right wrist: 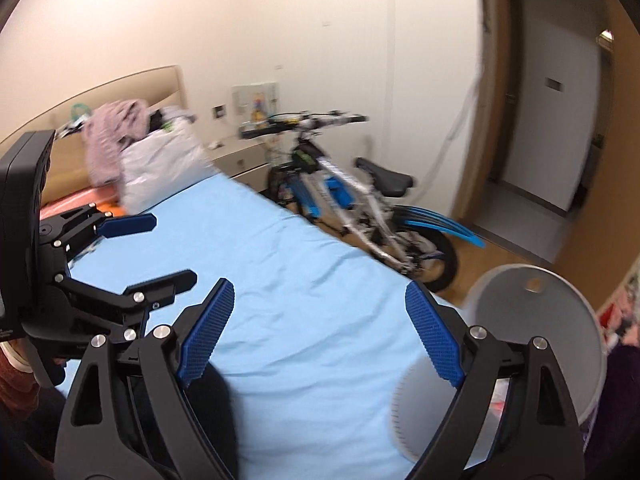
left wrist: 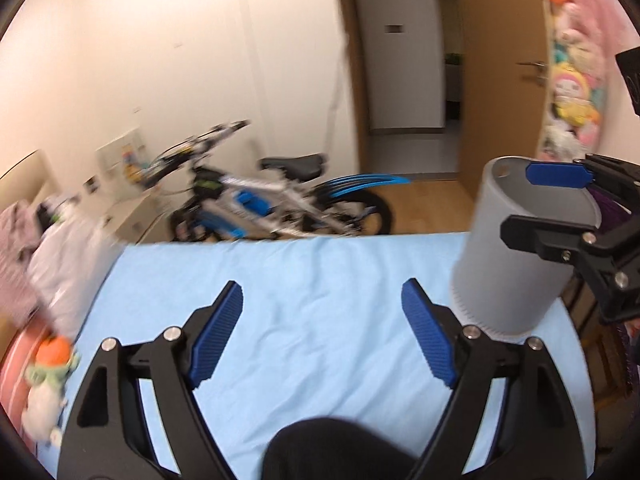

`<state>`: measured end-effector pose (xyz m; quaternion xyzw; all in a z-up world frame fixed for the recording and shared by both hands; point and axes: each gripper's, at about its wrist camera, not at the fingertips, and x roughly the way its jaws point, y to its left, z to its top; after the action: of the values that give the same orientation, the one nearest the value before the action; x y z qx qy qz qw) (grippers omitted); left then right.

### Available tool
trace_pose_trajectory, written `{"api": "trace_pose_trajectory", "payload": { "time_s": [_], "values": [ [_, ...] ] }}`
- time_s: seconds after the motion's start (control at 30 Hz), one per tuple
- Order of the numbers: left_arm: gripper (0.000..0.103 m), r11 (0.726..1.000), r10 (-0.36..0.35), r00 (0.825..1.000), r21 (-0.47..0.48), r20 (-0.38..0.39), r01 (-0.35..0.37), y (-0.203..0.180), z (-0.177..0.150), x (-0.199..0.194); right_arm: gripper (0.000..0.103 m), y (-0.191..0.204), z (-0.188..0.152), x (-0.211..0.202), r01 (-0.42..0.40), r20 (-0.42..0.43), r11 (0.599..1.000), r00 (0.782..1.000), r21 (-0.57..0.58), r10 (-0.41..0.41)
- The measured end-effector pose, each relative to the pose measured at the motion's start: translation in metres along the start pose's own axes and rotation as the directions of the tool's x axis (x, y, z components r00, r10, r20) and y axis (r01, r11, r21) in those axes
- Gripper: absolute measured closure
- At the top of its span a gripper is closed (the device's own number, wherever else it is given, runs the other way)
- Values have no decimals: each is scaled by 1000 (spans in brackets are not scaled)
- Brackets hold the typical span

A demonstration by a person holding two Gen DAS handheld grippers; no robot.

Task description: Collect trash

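Note:
A grey round trash bin (left wrist: pixel 516 248) hangs above the right side of the light blue bed sheet (left wrist: pixel 304 288). In the left wrist view my right gripper (left wrist: pixel 548 200) straddles the bin's rim, one blue pad (left wrist: pixel 558 174) inside and one finger outside. In the right wrist view the bin (right wrist: pixel 532 344) sits against the right finger, and the jaws look wide apart. My left gripper (left wrist: pixel 320 332) is open and empty over the sheet; it also shows in the right wrist view (right wrist: pixel 156 248). No trash is visible on the sheet.
A white and blue bicycle (left wrist: pixel 256 200) stands beyond the bed by the wall. Bags and clothes (right wrist: pixel 152 160) pile at the headboard. A plush toy (left wrist: pixel 48 376) lies at the bed's left edge. An open doorway (left wrist: pixel 404 80) is behind; plush toys (left wrist: pixel 572 80) hang right.

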<state>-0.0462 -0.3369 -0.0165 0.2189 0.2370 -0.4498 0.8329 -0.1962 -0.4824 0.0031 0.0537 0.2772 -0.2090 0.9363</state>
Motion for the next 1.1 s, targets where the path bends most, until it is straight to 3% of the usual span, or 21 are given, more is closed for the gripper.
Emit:
{"api": "trace_pose_trajectory", "payload": {
  "time_s": [0.13,0.27,0.47,0.7,0.8,0.9,0.97,1.1],
  "values": [
    [21,984,147,988,-92,-39,-150,58,-40,-31,17,74,7,27,-133,-27,987,991,-91,131],
    [21,939,283,956,-180,-82,-293,114,-82,-69,16,158,10,48,-276,-65,945,961,-176,268],
    [21,840,436,887,-284,-154,-462,180,-137,-128,14,274,3,61,-434,-139,855,901,-284,411],
    [21,725,535,809,-360,-243,-587,226,-187,-181,13,368,-5,65,-554,-215,768,833,-322,510],
    [20,668,567,767,-378,-299,-641,239,-205,-194,13,390,-7,63,-573,-218,747,820,-337,530],
    [20,627,573,742,-396,-348,-670,248,-218,-202,13,405,-7,62,-591,-217,734,807,-335,550],
    [20,602,584,726,-407,-363,-687,251,-224,-208,12,412,-8,60,-578,-203,738,815,-349,542],
    [20,565,595,710,-433,-376,-702,253,-226,-214,10,422,-13,56,-526,-184,758,849,-386,495]
  ]
}}
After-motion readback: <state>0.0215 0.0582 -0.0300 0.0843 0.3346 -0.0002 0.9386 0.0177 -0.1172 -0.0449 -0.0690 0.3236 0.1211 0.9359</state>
